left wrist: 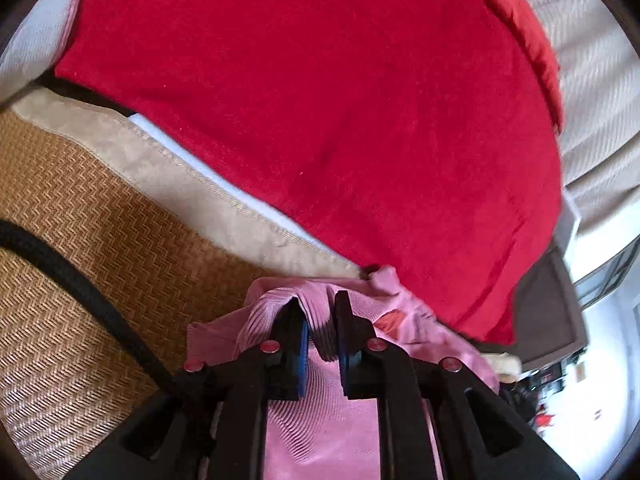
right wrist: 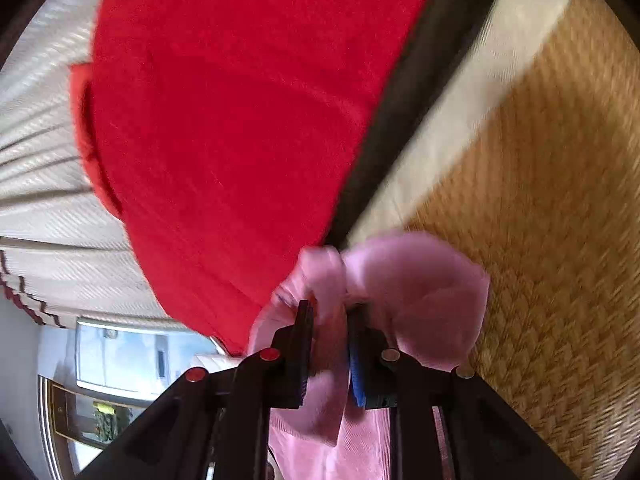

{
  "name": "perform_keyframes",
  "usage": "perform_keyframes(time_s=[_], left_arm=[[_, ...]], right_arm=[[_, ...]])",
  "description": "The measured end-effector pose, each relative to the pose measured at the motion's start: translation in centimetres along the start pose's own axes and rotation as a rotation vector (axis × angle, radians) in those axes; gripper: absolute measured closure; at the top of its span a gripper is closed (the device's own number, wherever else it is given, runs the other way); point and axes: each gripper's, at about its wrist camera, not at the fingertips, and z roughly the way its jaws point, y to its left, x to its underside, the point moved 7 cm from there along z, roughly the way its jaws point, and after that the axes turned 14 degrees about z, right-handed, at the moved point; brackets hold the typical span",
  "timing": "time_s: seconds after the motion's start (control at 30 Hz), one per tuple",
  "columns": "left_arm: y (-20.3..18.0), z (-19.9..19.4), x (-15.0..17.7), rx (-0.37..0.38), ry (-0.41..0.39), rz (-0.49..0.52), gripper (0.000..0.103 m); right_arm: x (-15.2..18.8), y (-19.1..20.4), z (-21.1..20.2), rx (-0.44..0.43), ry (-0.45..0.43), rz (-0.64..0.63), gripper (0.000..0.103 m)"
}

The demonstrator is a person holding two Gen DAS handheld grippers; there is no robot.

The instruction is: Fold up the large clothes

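Both grippers' jaws clench pink garment beside red blanket, woven mat.

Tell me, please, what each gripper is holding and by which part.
Both hold the pink ribbed garment: the left gripper pinches a bunched fold, the right gripper another; which part cannot be told.

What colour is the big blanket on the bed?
Red blanket, clearest in the left wrist view.

so there's a bed with a red blanket spread right over it, woven mat floor below
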Motion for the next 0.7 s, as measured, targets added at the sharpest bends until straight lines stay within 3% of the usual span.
perform_keyframes(time_s=[0.03, 0.1, 0.17, 0.2, 0.27, 0.37, 0.47, 0.53, 0.6, 0.67, 0.7], left_arm=[[-0.2, -0.6, -0.1, 0.0, -0.022, 0.007, 0.089], [-0.8, -2.0, -0.5, -0.01, -0.068, 0.021, 0.074], [-1.9, -4.8, -1.2, -0.073, -0.219, 0.052, 0.025], [-2.3, -6.3, -1.4, -0.111, -0.292, 0.07, 0.016], [-3.4, -8.8, -1.5, -0.178, -0.383, 0.125, 0.01], [-4.6, -7.6, 0.0, -0.208, -0.217, 0.18, 0.01], [-6.3, -5.8, 2.7, -0.231, -0.1, 0.286, 0.01], [-7.2, -4.2, 3.9, -0.258, -0.025, 0.365, 0.01], [-7.4, -2.6, 4.5, -0.32, 0.012, 0.443, 0.01], [-6.5, -2.0, 3.8, -0.371, 0.011, 0.443, 0.01], [-6.2, -1.7, 3.3, -0.357, 0.006, 0.423, 0.01]], right_arm=[[-0.4, 0.5, -0.8, -0.025, -0.025, -0.005, 0.081], [-1.1, 1.6, -3.0, -0.075, -0.122, -0.013, 0.073], [-1.2, 2.4, -5.3, -0.102, -0.204, -0.036, 0.035], [-0.7, 3.1, -6.1, -0.091, -0.232, -0.072, 0.023], [0.9, 4.8, -6.2, -0.073, -0.223, -0.175, 0.023], [4.6, 6.7, -3.8, 0.041, -0.158, -0.333, 0.026], [8.3, 7.6, -0.5, 0.173, -0.086, -0.48, 0.044], [10.4, 7.7, 2.1, 0.232, -0.024, -0.543, 0.065], [11.8, 7.6, 4.5, 0.292, 0.015, -0.585, 0.065], [13.0, 7.3, 6.8, 0.339, 0.047, -0.62, 0.065], [13.4, 7.1, 7.8, 0.354, 0.065, -0.626, 0.065]])
